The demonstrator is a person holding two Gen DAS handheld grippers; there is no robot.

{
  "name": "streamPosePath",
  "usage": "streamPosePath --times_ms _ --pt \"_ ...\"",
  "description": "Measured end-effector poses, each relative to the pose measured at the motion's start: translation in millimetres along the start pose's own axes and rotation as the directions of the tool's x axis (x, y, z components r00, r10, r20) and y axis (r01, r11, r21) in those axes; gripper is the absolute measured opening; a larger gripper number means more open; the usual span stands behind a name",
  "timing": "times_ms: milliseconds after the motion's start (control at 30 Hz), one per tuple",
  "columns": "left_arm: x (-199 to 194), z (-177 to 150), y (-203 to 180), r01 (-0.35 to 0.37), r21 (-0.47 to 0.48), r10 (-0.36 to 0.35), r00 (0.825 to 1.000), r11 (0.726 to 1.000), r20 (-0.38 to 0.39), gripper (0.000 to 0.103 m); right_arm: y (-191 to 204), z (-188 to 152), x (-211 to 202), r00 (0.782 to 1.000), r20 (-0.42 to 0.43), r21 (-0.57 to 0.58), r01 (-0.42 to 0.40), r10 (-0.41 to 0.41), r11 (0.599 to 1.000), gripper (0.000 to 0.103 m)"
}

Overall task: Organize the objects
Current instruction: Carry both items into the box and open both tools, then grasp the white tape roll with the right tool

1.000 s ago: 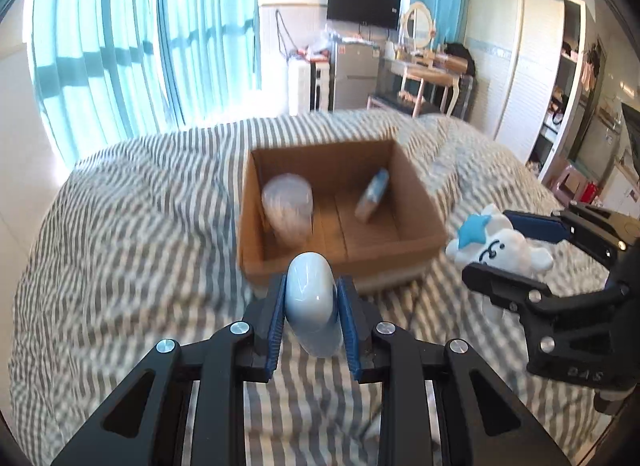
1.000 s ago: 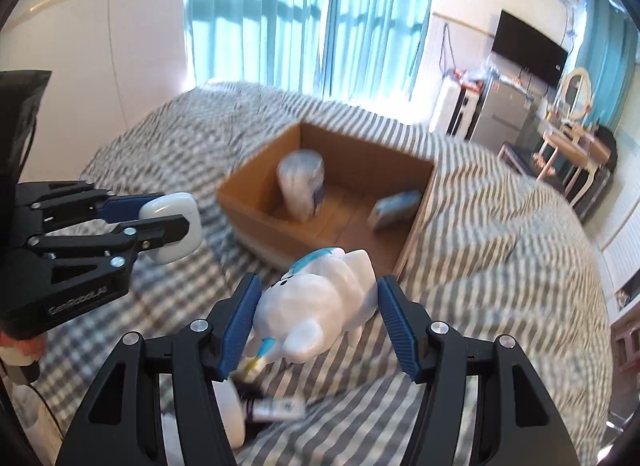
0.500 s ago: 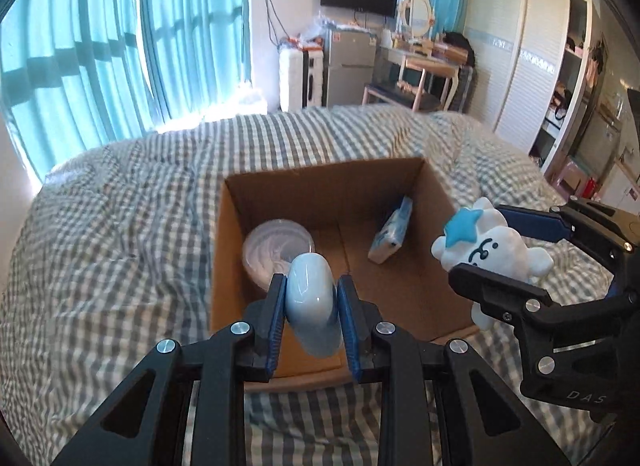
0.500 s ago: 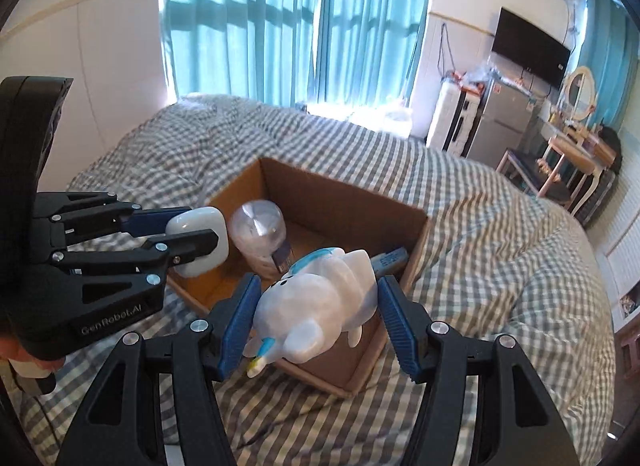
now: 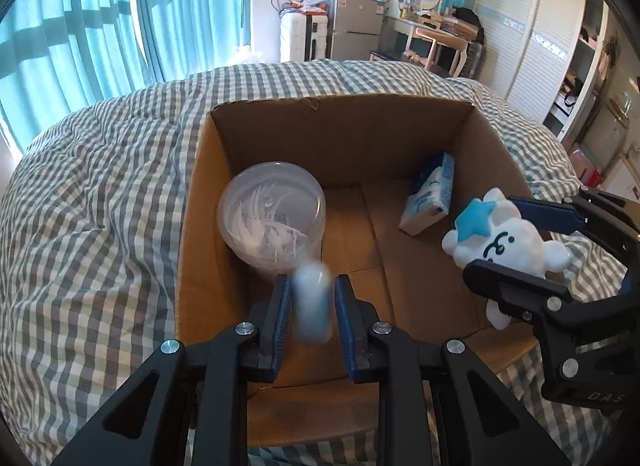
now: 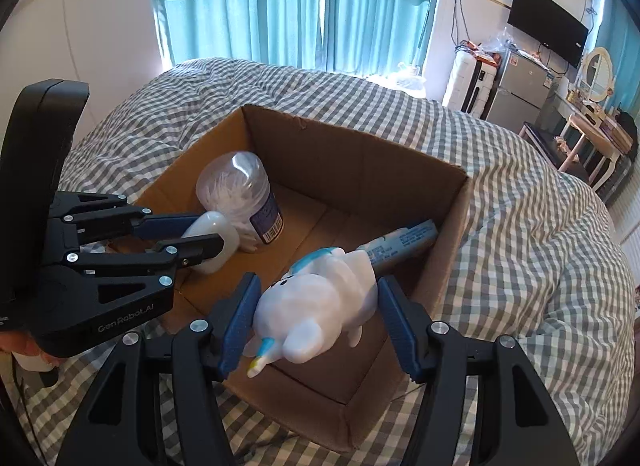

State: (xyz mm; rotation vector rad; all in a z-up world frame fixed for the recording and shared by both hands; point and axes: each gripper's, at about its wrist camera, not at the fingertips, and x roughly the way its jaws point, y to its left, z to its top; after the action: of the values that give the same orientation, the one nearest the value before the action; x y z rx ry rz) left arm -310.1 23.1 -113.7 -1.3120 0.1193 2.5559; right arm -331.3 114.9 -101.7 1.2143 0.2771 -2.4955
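An open cardboard box sits on the checked bed. Inside stand a clear jar of cotton swabs at the left and a blue-white tissue pack at the right wall. My left gripper hangs over the box's near-left part, its jaws closing on a smooth white rounded object, which looks blurred. My right gripper is shut on a white plush toy with a blue star, over the box's near-right part.
The grey-white checked bedspread surrounds the box on all sides. Teal curtains hang behind the bed. A small fridge, a white dressing table and a wardrobe stand beyond the far edge.
Both grippers have come forward and down from above the bedspread to over the box's inside, each still with its object. The white rounded object now looks blurred between the left pads.
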Motion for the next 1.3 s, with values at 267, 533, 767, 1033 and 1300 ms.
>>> streamPosePath --times_ms 267,533,767,1033,1300 --pt "-14.5 -1.6 -0.2 0.010 -0.007 -0.010 1.000 1.000 0.020 0.026 -1.2 -1.0 -14.7 0.999 0.034 0.032 -0.002 0.001 0.999 0.073" --pt "-62.1 2.3 2.4 -0.001 -0.070 0.007 0.996 0.998 0.087 0.070 -1.3 -3.3 -79.1 0.992 0.122 0.073 0.017 -0.026 0.997 0.074" --pt "-126.9 -6.1 -3.7 -0.076 -0.053 0.083 0.984 0.996 0.160 0.095 9.4 -16.6 -139.7 0.984 0.165 0.018 0.071 -0.073 0.997 0.074" --pt "-169.9 -47.0 -7.7 -0.161 -0.075 0.172 0.971 0.984 0.166 0.098 33.3 -59.2 -187.4 0.984 0.164 -0.015 0.073 -0.069 0.997 0.076" --pt "-164.2 -120.1 -8.4 -0.224 -0.137 0.236 0.969 0.965 0.075 0.098 57.6 -123.7 -174.6 0.995 0.078 0.005 -0.057 0.057 0.998 0.077"
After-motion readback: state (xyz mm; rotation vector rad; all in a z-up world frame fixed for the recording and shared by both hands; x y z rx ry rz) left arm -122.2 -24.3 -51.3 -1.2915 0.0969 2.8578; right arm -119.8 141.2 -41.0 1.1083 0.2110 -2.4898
